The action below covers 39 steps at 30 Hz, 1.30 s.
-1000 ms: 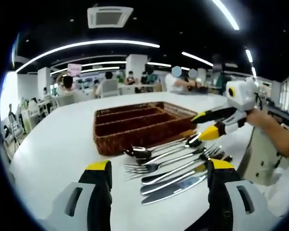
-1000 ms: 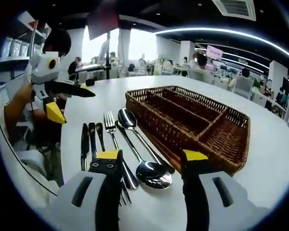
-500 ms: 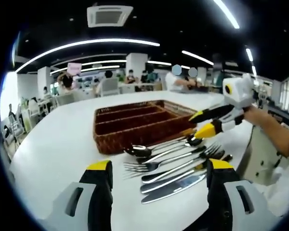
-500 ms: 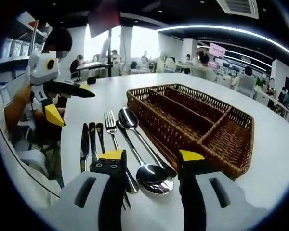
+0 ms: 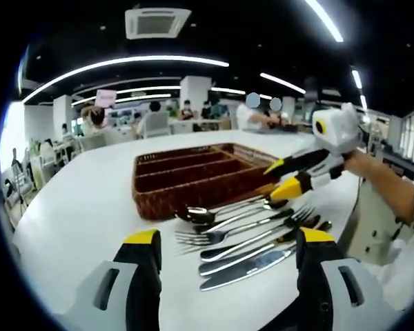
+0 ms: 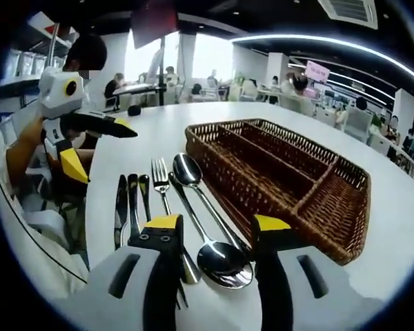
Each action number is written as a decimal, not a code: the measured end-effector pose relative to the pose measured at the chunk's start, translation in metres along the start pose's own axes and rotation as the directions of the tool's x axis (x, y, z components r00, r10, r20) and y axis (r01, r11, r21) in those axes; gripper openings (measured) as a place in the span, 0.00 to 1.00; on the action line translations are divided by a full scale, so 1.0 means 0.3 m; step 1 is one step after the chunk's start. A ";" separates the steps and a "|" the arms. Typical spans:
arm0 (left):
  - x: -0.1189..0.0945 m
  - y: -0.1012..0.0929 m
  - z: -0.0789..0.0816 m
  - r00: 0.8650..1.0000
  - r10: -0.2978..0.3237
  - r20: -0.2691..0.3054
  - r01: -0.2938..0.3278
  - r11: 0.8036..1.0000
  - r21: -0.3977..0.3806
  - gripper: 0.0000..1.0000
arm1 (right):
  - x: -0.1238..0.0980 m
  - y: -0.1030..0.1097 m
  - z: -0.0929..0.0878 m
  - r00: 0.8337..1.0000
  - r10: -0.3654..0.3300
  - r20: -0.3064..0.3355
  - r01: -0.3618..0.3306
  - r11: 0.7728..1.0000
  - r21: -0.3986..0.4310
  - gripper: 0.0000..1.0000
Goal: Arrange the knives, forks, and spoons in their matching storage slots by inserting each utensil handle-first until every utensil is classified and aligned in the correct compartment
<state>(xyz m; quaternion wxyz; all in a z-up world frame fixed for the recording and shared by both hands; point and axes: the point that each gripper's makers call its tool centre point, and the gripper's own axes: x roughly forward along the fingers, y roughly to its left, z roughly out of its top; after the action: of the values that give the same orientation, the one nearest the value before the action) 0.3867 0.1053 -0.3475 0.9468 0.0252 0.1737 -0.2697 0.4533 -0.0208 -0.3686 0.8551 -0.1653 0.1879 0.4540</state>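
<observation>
A brown wicker tray (image 5: 193,187) with long slots stands on the white table (image 5: 76,207). In front of it lie spoons (image 5: 196,216), forks (image 5: 193,238) and knives (image 5: 245,262) side by side. My left gripper (image 5: 228,238) hangs open above the near end of the row. My right gripper (image 5: 281,179) comes in from the right, open, just over the spoon handles. In the right gripper view my right gripper (image 6: 217,224) stands open over a spoon bowl (image 6: 224,263). Beside that spoon lie a fork (image 6: 159,183) and knives (image 6: 121,210), with the tray (image 6: 331,234) to the right. The left gripper (image 6: 96,146) is open at far left.
A person's sleeve and forearm (image 5: 390,193) reach in behind the right gripper. The table's edge (image 6: 90,227) runs close to the knives. Other tables, chairs and seated people (image 5: 155,121) fill the room beyond.
My right gripper has shifted slightly toward the spoons, and its jaws stand a little closer together. The left gripper and the utensils have stayed put.
</observation>
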 end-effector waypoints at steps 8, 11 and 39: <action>0.005 -0.002 0.005 1.000 -0.004 0.001 0.004 1.000 0.004 0.80 | 0.026 -0.007 0.008 1.000 0.016 -0.007 -0.016 1.000 -0.005 0.36; 0.005 -0.001 0.006 1.000 -0.006 0.001 0.006 1.000 -0.002 0.80 | 0.034 -0.007 0.009 1.000 0.019 -0.010 -0.019 1.000 -0.008 0.36; 0.001 0.022 0.007 1.000 0.005 0.002 -0.005 1.000 -0.002 0.78 | 0.115 -0.007 0.010 0.994 0.065 -0.082 -0.071 0.995 -0.069 0.30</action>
<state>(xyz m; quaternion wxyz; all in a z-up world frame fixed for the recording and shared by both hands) 0.3911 0.1105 -0.3458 0.9477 0.0245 0.1729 -0.2673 0.4735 0.0042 -0.3820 0.8245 -0.2076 0.2109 0.4823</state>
